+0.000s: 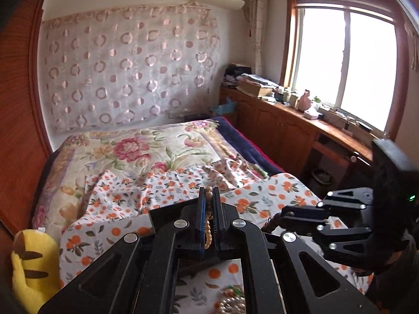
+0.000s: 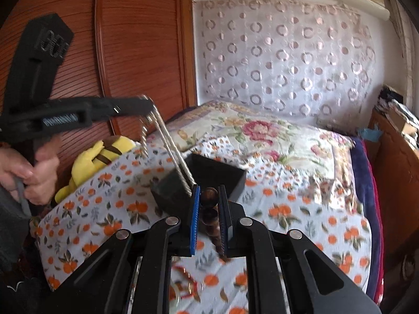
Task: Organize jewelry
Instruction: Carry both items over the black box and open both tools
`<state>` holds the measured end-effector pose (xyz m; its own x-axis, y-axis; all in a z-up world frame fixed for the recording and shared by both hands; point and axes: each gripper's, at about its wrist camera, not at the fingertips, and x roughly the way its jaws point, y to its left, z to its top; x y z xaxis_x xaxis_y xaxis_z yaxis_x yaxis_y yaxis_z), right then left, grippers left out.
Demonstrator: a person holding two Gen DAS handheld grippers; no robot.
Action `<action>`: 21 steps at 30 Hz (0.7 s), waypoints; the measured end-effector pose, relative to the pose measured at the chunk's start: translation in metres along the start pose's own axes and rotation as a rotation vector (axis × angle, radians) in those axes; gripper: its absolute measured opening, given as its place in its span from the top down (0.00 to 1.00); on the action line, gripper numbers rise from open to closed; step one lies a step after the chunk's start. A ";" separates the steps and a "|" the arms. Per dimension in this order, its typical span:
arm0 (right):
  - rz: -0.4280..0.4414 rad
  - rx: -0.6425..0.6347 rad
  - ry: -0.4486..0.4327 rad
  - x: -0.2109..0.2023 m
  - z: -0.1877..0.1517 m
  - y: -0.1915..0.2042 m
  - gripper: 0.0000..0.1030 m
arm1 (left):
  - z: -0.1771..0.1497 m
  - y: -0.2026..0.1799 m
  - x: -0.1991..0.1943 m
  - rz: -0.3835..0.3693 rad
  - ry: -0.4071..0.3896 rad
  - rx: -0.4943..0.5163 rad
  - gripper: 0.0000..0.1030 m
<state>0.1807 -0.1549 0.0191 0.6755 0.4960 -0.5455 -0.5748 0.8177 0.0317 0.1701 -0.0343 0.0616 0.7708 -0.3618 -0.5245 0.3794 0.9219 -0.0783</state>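
My left gripper (image 1: pixel 208 191) is shut on a string of small cream beads (image 1: pixel 208 225) that runs between its pads. My right gripper (image 2: pixel 209 191) is shut on a string of large dark brown wooden beads (image 2: pixel 209 219). In the left wrist view the right gripper (image 1: pixel 277 217) shows at the right, with dark beads hanging from it. A black open box (image 2: pixel 222 175) lies on the orange-print cloth just beyond the right gripper. In the right wrist view the left gripper (image 2: pixel 146 104) is raised at the left, with pale strands (image 2: pixel 170 146) hanging toward the box. More jewelry (image 1: pixel 233 301) lies on the cloth below.
An orange-print cloth (image 2: pixel 301 209) covers a bed with a floral quilt (image 1: pixel 146 146). A yellow plush toy (image 1: pixel 34 261) lies at the bed's left edge by a wooden wardrobe (image 2: pixel 125 52). A wooden cabinet with clutter (image 1: pixel 288 115) runs under the window at the right.
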 end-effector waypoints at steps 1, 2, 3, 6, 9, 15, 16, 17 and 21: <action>0.003 -0.006 -0.006 0.002 0.004 0.000 0.85 | 0.000 0.002 0.004 0.003 0.005 -0.003 0.96; 0.008 -0.009 -0.012 0.004 0.009 0.000 0.85 | 0.000 0.006 0.010 0.006 0.012 -0.007 0.96; 0.016 -0.012 -0.017 0.007 0.014 0.000 0.85 | 0.000 0.008 0.014 0.007 0.019 -0.010 0.96; 0.042 -0.016 -0.027 0.016 0.022 0.000 0.85 | -0.006 0.019 0.033 0.010 0.052 -0.027 0.96; 0.072 -0.014 -0.017 0.032 0.024 0.001 0.85 | -0.013 0.028 0.048 0.007 0.081 -0.043 0.96; 0.116 0.006 0.052 0.072 0.007 -0.002 0.85 | -0.024 0.038 0.067 -0.009 0.115 -0.065 0.96; 0.115 0.015 0.063 0.078 0.004 -0.002 0.85 | -0.025 0.040 0.069 -0.009 0.120 -0.069 0.96; 0.114 0.026 0.070 0.082 0.001 -0.005 0.85 | -0.027 0.041 0.071 -0.008 0.124 -0.074 0.96; 0.128 0.056 0.084 0.093 -0.008 -0.012 0.85 | -0.035 0.047 0.077 -0.008 0.140 -0.097 0.96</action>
<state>0.2465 -0.1214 -0.0385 0.5562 0.5725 -0.6024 -0.6254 0.7657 0.1504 0.2297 -0.0142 -0.0120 0.6868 -0.3527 -0.6356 0.3291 0.9305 -0.1608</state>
